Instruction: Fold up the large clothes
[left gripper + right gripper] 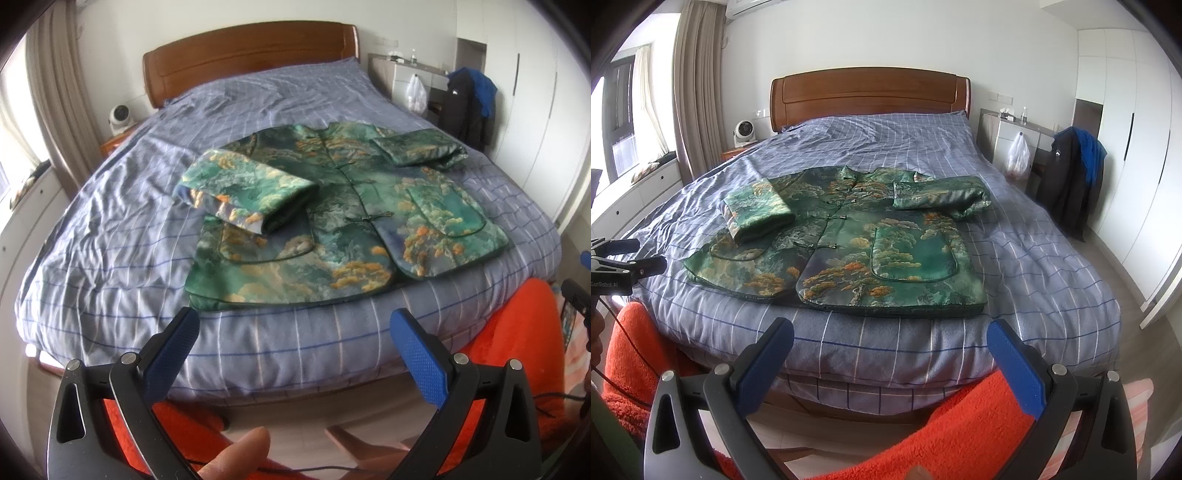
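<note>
Jacket: a green padded jacket (849, 243) with a gold and orange landscape print is lying face up near the foot of the bed (1052, 266), hem toward the person, front fastened with knot buttons.
Sleeves: both are lying folded in across the chest, the left sleeve (243, 192) doubled back with its cuff showing and the right sleeve (942, 195) crossing the shoulder, probably so the body makes a neat rectangle for the next fold.
Stage: the sleeves seem done and the body is waiting to be folded; the hem is looking like the natural place to take hold.
Left gripper (295, 354): hanging wide open over the bed's near edge, holding nothing, well short of the hem.
Right gripper (890, 362): also spread wide and empty, aimed at the hem's right half, apart from the cloth.
Why held so: both tools are sitting back and level, seemingly lining up on the two hem corners.
Surface: a blue checked quilt, rumpled toward the left, is giving a soft base that may drag with the fabric.
Room: a wooden headboard (868, 96), a small fan (742, 133) on the bedside table, curtains, white wardrobes and dark clothes draped at the right; what is filling the hanging plastic bag is too blurred to tell.
Person: orange fleece clothing (960, 435) is crowding the lower edge of both views.
</note>
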The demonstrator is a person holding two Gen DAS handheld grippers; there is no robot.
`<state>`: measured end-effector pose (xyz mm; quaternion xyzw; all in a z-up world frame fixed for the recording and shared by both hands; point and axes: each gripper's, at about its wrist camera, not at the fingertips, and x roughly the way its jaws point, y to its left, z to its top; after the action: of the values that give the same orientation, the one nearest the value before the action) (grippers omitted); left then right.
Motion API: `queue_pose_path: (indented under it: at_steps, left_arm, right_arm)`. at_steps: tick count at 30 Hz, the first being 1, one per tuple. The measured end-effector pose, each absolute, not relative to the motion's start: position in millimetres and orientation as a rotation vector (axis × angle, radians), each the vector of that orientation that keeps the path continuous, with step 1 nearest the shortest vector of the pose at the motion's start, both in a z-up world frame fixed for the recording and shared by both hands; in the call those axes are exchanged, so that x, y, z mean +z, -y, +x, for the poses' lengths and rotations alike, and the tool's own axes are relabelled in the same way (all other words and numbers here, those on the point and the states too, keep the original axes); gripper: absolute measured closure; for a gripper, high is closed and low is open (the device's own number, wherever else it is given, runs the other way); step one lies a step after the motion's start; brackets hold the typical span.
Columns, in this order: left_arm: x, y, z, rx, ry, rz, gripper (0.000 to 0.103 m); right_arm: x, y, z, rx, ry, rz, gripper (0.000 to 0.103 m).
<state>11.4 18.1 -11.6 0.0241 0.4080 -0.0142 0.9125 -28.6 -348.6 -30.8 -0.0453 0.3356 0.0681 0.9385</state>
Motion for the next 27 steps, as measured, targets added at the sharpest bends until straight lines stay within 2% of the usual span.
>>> queue_pose_path:
  at_steps: [27]
  left_arm:
    - [-20.5, -21.5, 16.2, 0.035, -0.891, 0.061, 0.000]
  right_arm:
    - [-29.2, 338.8, -28.7, 0.163, -0.672, -0.106, 0.000]
